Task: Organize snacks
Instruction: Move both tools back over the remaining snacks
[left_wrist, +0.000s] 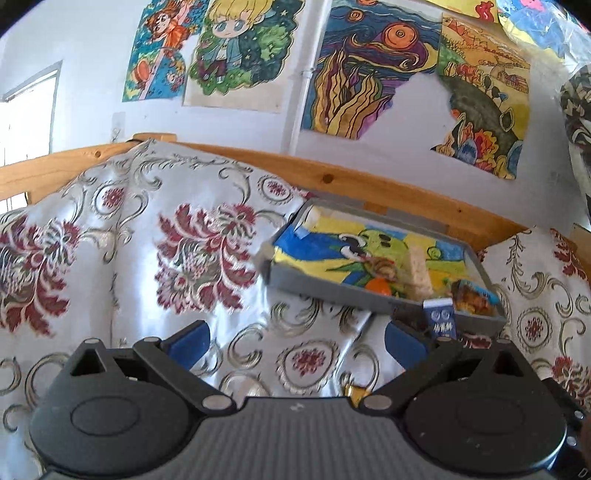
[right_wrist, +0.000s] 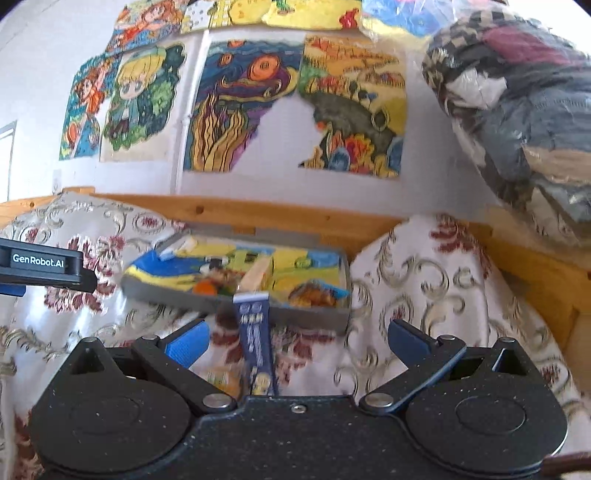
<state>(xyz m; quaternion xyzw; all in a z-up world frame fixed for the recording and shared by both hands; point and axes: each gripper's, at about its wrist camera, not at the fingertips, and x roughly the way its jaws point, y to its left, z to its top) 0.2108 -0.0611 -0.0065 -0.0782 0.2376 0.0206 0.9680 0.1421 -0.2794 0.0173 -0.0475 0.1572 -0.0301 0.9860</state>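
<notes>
Snacks lay mostly in the grey tray (right_wrist: 236, 300) that sat tilted on the patterned cloth (left_wrist: 147, 236) against the wooden rail (right_wrist: 258, 212): an orange one (right_wrist: 205, 287), a pale bar (right_wrist: 258, 275) and a bag (right_wrist: 317, 293) with a blue edge, all resting on the drawing that lined the tray's floor. One more, a slim dark-blue packet (right_wrist: 256, 343), stood on end in front of the tray's near wall, between the fingers of my right claw (right_wrist: 295, 343) but nearer the left pad (right_wrist: 186, 345); neither pad touched it. That claw was spread wide and held nothing. My left claw (left_wrist: 297, 345) was likewise wide apart and empty, poised over bare cloth, with the same packet (left_wrist: 439, 317) seen off beyond its right finger, just before the tray (left_wrist: 332, 291).

I judged the blue packet to be light, thin-walled and glossy, so likely to slip, and likely to topple at a nudge, standing as it did on soft cloth. I thought the best hold was across its two broad faces, around the middle, with gentle closing so as not to crush whatever was inside. The bag in the tray looked soft and crinkly; the pale bar looked crumbly. The blur hid the packet's print.
</notes>
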